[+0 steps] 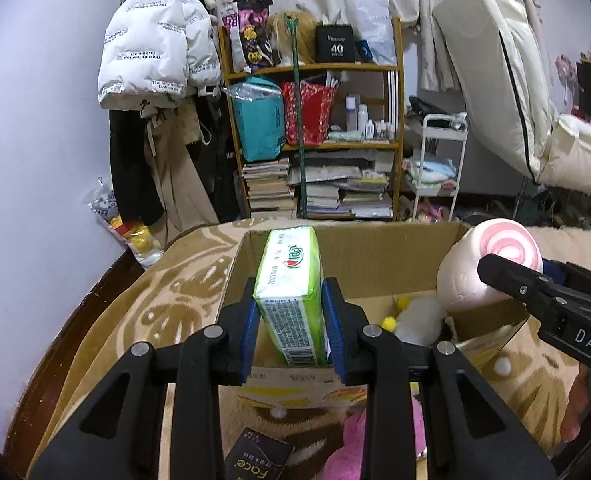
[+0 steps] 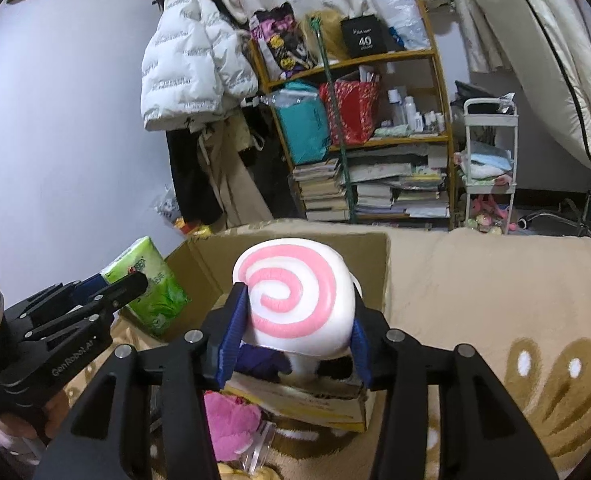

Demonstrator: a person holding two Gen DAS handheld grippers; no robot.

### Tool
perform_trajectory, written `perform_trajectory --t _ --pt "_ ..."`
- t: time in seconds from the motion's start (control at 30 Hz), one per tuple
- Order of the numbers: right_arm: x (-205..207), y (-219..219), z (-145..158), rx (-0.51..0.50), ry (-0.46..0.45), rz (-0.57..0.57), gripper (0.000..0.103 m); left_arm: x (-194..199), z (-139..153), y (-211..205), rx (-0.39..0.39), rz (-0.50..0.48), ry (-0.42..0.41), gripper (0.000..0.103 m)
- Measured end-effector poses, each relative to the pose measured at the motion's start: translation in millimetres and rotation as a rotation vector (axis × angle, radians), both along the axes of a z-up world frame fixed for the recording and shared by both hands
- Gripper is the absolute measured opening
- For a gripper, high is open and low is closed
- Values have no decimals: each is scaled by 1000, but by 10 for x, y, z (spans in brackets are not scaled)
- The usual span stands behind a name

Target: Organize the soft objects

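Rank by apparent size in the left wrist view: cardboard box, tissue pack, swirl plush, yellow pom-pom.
1. cardboard box, widest by far.
2 and 3. tissue pack and swirl plush look alike in area; the pack sits nearer the camera, so unranked.
4. yellow pom-pom, clearly smallest.

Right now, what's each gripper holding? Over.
Left gripper shut on tissue pack. Right gripper shut on swirl plush. Both above cardboard box. Nothing blocking.
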State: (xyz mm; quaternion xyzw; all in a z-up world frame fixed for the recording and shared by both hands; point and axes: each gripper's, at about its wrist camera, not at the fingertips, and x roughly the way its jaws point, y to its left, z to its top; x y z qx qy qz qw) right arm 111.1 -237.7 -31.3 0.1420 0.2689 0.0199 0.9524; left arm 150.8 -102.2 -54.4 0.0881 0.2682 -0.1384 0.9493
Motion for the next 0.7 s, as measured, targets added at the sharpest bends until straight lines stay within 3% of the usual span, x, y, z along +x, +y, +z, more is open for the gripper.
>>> perform_trajectory --t 0.43,0.7 --pt "82 11 -157 -10 99 21 58 -42 -150 -29 63 -4 24 32" --pt "37 -47 -85 4 71 4 59 -102 -123 -3 86 -1 2 54"
